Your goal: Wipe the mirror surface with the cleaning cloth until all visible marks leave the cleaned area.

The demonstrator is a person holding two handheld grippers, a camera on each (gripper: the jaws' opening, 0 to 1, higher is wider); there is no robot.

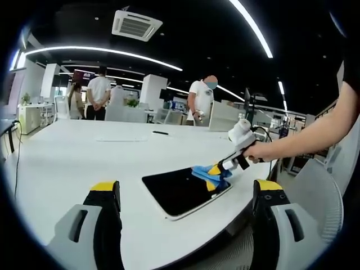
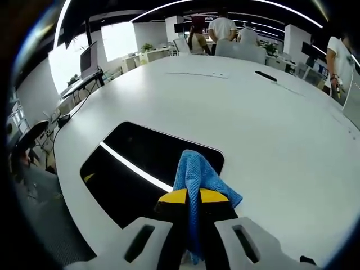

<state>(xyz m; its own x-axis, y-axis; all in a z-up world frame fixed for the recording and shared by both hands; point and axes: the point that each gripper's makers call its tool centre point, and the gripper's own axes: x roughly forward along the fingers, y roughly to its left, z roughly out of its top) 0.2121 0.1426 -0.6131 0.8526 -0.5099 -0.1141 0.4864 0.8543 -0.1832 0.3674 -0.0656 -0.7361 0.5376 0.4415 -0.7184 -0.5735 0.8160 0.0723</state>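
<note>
White table [image 1: 67, 157] | mirror [image 1: 180, 191] flat (reflecting ceiling light) | open office, people standing

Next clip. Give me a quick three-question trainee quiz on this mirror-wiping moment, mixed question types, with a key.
1. True or false: the right gripper is shut on the blue cleaning cloth.
2. Multiple choice: where does the cloth meet the mirror in the left gripper view? A) at the mirror's edge nearest the left gripper; B) at the far corner where the right gripper comes in; C) it lies on the white table, off the mirror.
3. Fill in: the left gripper's jaws stand ____, with nothing between them.

Key: 1 true. 2 B. 3 open.
</note>
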